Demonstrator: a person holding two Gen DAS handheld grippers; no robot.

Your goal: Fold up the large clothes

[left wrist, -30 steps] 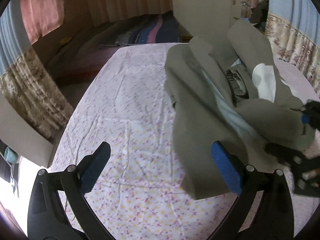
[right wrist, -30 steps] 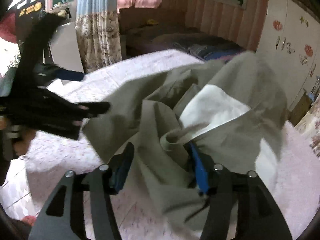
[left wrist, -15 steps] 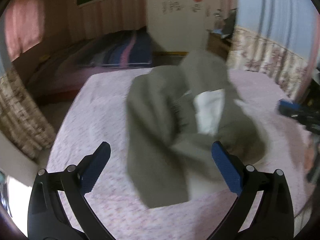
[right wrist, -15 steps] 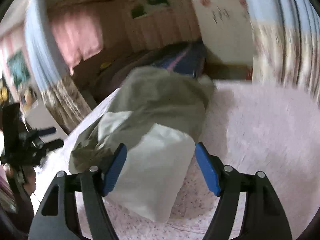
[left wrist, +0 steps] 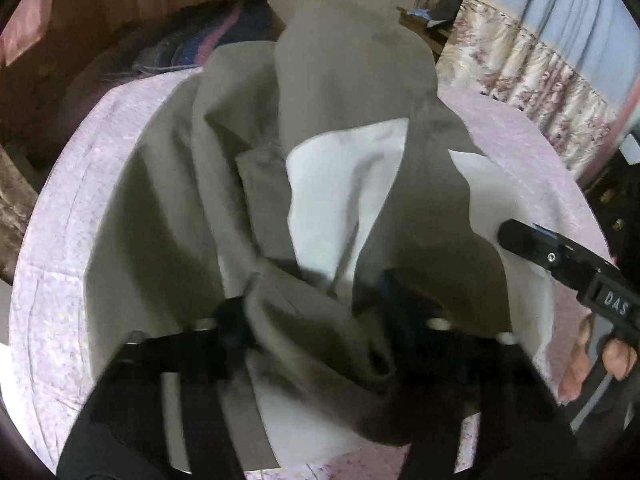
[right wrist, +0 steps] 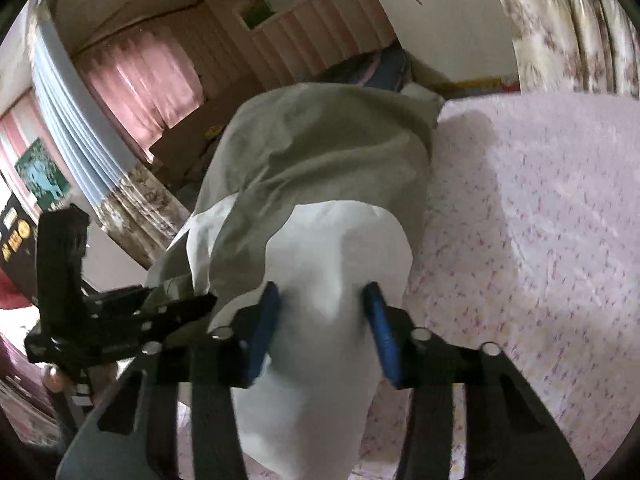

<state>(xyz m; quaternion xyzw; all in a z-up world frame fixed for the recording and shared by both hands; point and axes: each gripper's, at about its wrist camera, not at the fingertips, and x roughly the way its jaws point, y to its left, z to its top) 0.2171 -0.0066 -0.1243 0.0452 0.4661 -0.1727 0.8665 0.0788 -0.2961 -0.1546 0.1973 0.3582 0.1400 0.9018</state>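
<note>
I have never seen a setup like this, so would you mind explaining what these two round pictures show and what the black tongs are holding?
There is no robot here. A person holds a hand-operated gripper in each hand, and a fisheye camera on each one looks forward along its two fingers, which is why the pictures are round and bent.

The left wrist view shows the left gripper, its fingers closed into a bunch of an olive-grey garment. The white patches are the white pocket lining. At the right edge the other gripper reaches in.

The right wrist view shows the right gripper, its blue pads pressed against that same lining, with the garment hanging beyond.

Underneath is a pink flowered sheet covering the work surface. The garment looks lifted and bunched, not yet folded.
</note>
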